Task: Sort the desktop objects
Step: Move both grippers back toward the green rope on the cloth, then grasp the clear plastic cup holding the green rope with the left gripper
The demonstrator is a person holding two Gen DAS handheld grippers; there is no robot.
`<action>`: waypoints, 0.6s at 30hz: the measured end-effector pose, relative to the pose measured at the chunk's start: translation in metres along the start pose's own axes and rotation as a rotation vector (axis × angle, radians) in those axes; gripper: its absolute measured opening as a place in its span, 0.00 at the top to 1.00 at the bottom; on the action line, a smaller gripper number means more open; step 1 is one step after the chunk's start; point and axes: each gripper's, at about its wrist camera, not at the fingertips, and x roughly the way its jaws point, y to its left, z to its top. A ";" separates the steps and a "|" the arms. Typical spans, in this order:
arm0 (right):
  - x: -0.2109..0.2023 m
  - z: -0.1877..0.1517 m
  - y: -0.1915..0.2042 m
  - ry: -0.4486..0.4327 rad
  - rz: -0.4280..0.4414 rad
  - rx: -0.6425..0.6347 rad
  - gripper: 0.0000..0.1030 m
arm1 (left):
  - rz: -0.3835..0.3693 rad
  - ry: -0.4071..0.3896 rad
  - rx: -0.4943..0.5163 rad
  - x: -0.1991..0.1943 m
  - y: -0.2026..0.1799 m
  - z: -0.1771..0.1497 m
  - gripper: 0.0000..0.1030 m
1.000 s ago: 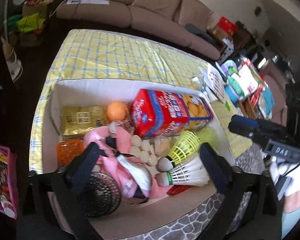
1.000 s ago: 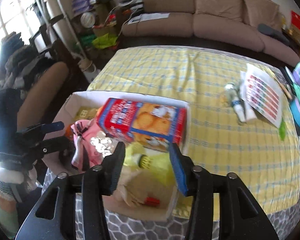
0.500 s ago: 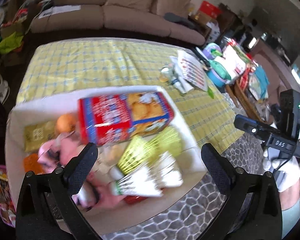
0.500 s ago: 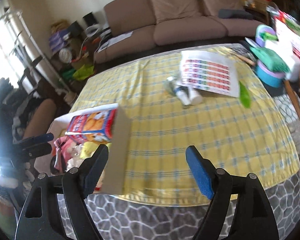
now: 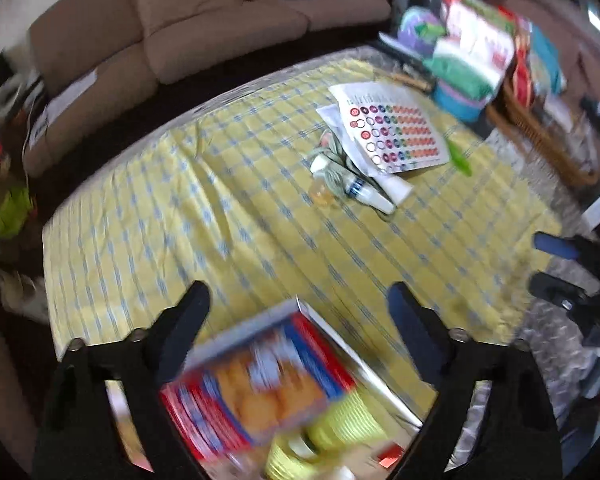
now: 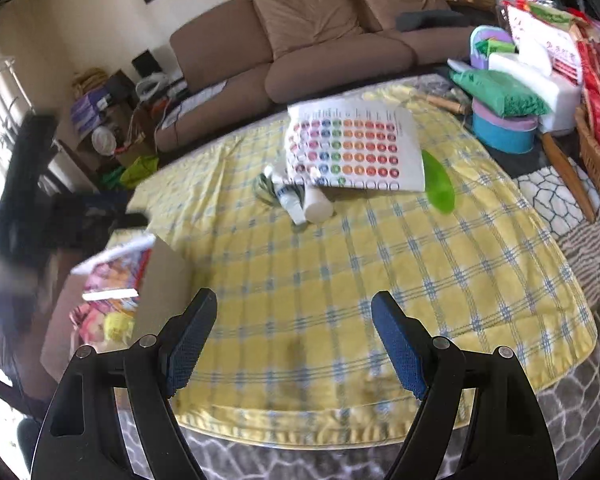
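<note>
Biscuit box lies below the spread, empty left hand-held gripper

Left gripper and right gripper both point forward, jaws spread wide apart, holding nothing.

The red cookie box is smeared by motion blur and its print cannot be read. The yellow shuttlecocks beside it are cut off by the near edge. The box's contents are blurred at the left.
</note>
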 end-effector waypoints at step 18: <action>0.014 -0.014 -0.029 0.076 0.029 0.019 0.36 | 0.004 0.257 0.350 0.150 -0.041 0.068 0.52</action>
